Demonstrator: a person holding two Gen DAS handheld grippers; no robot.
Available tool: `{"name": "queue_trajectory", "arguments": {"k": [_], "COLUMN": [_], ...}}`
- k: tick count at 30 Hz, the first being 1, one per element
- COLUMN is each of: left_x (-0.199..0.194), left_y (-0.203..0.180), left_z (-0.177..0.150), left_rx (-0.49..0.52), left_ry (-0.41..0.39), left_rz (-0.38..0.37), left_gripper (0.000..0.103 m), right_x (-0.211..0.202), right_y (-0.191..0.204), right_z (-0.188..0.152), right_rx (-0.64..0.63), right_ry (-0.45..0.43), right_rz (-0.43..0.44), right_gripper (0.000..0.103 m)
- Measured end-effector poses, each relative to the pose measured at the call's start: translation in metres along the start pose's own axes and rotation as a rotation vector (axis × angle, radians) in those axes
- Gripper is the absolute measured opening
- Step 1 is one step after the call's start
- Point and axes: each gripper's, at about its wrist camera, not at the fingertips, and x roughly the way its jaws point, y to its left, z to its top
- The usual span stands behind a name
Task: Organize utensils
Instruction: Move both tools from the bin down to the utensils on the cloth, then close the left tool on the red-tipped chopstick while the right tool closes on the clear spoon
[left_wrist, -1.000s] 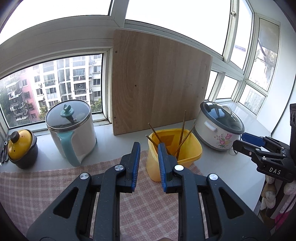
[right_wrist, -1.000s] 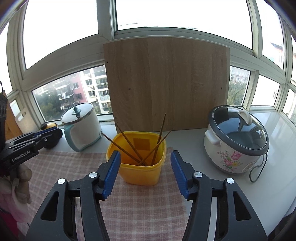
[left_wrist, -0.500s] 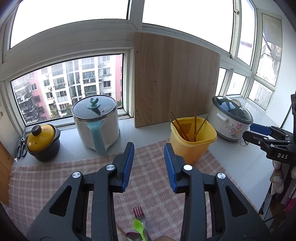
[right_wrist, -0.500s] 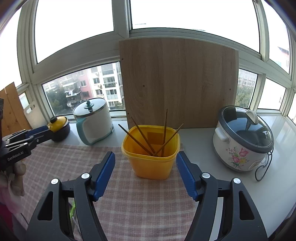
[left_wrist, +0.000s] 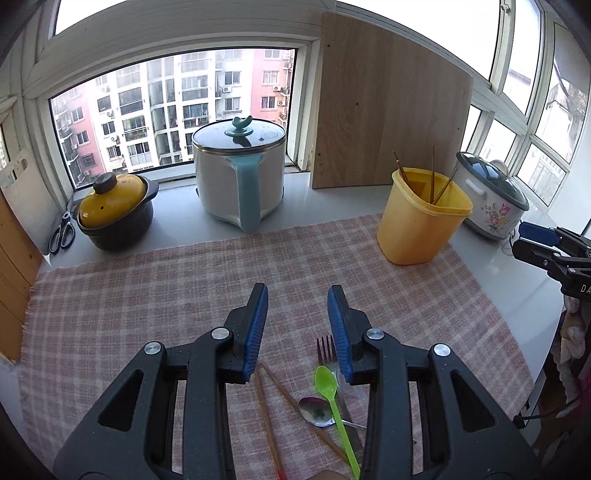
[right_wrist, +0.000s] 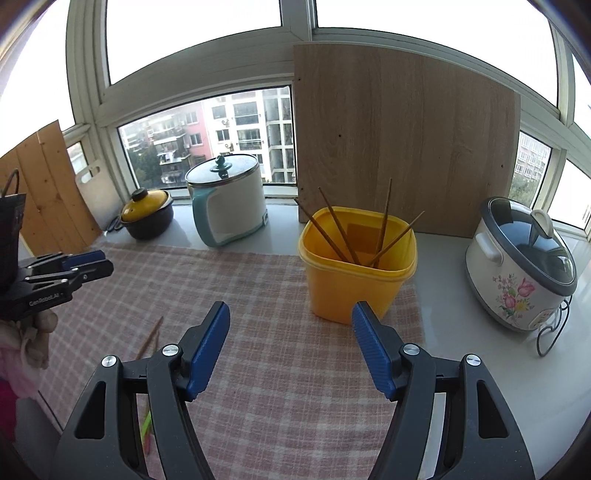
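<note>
Your left gripper (left_wrist: 297, 321) hangs over the near middle of the pink checked cloth (left_wrist: 166, 295), its blue-padded jaws standing apart and holding nothing. Just below and right of it lies the loose pile of utensils: a lime-green plastic spoon (left_wrist: 330, 395) with a long thin handle running toward you, lying across a metal spoon (left_wrist: 314, 410) whose bowl faces up, and a dark fork (left_wrist: 325, 349) whose tines peek out beside the right jaw. Left of these, two brown wooden chopsticks (left_wrist: 267, 413) lie on the cloth, spreading apart as they near you.

Your right gripper (right_wrist: 291, 332) is held over the cloth too, jaws set wide apart and empty, pointing at the yellow plastic tub (right_wrist: 356, 273). The tub stands at the far right corner of the cloth, and four thin brown chopsticks in the tub (right_wrist: 338, 230) lean at different angles against its rim. Right of it, on the white counter, sits a flowered rice cooker (right_wrist: 521, 266).
</note>
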Motion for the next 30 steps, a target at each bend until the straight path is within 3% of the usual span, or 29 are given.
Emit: {"name": "queue_trajectory", "arguments": {"k": [13, 21, 23, 30], "left_x": [0.035, 0.053, 0.057, 0.075], "left_y": [0.031, 0.040, 0.041, 0.045], "left_z": [-0.074, -0.099, -0.102, -0.107], "left_rx": [-0.091, -0.121, -0.121, -0.118], "left_ry": [0.192, 0.263, 0.273, 0.312], "left_rz": [-0.010, -0.018, -0.021, -0.014], "left_gripper": [0.033, 0.033, 0.033, 0.033], "right_x": [0.064, 0.109, 0.119, 0.147], "right_y": [0.049, 0.073, 0.077, 0.086], "right_z": [-0.040, -0.067, -0.071, -0.081], "right_rx": [-0.055, -0.079, -0.083, -0.077], "right_ry": [0.240, 0.389, 0.420, 0.499], "right_rz": [0.189, 0.260, 0.262, 0.275], "right_gripper": [0.068, 0.067, 0.059, 0.044]}}
